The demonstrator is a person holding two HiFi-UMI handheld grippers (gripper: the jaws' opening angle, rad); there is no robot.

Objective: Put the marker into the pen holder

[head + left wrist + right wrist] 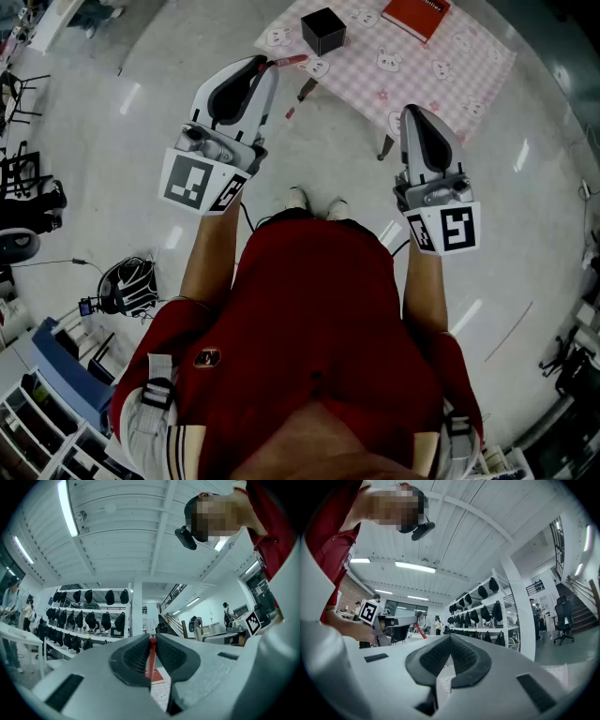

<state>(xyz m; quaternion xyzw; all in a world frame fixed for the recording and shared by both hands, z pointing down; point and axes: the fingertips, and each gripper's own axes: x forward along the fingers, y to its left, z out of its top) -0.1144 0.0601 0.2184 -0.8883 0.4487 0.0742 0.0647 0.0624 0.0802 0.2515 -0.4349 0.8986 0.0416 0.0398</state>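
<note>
My left gripper (265, 64) is shut on a red marker (291, 61), which sticks out past the tips toward the table's near edge. In the left gripper view the marker (151, 656) stands clamped between the dark pads of the gripper (152, 641). The pen holder, a black open cube (323, 30), stands on the pink checked table (450, 66), just beyond and right of the marker. My right gripper (412, 112) hovers off the table's near right side, shut with nothing in it (450, 639). The right gripper view also shows the marker (419, 631) to its left.
A red book (417, 14) lies on the table's far side. The table's legs (386, 145) stand on a glossy grey floor. Shelves of black helmets (89, 616) line the room, and people stand far off. A helmet and cables (127, 286) lie on the floor at left.
</note>
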